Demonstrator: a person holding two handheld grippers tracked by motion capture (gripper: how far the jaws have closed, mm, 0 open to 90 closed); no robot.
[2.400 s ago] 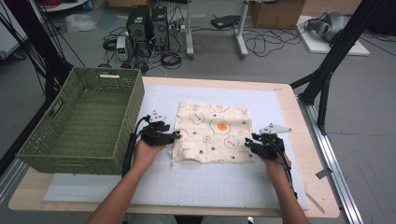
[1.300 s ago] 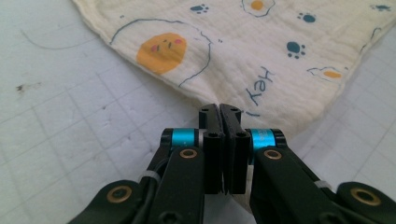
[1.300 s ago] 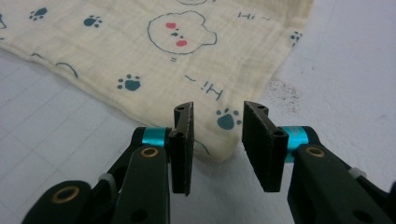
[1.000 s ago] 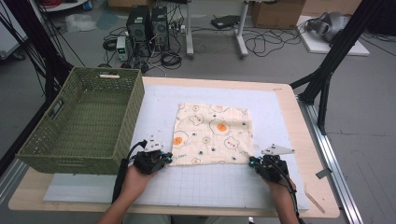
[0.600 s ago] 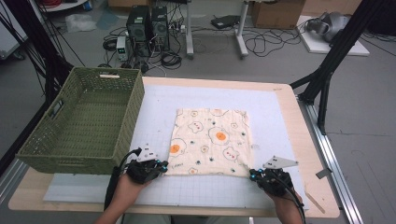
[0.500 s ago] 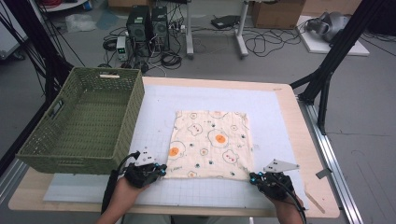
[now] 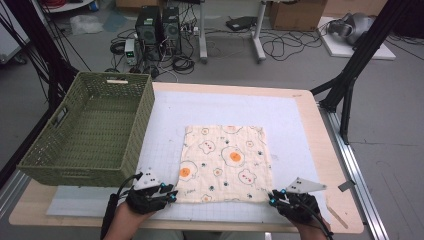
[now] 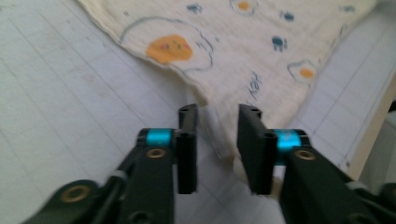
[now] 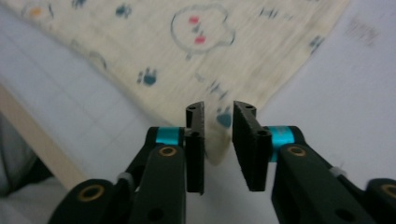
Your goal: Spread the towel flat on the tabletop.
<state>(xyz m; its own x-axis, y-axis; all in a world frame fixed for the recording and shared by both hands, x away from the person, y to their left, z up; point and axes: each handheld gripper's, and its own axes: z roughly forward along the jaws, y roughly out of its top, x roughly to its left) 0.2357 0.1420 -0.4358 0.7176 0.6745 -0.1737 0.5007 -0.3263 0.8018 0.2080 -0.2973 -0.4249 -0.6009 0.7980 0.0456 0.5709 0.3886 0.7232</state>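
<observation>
Leftward, green wicker basket (image 7: 87,131), interior bare, cloth (image 7: 225,162) alongside

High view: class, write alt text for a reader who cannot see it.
A square cream cloth printed with fried eggs lies flat on a white mat, with the left tool and right tool at its two near corners. A green woven basket sits to the left.

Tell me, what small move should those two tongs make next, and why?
Probably lift both away. The cloth lies flat on the table mat, and the left tongs and right tongs both stand open around its near corners, so it looks released.
</observation>
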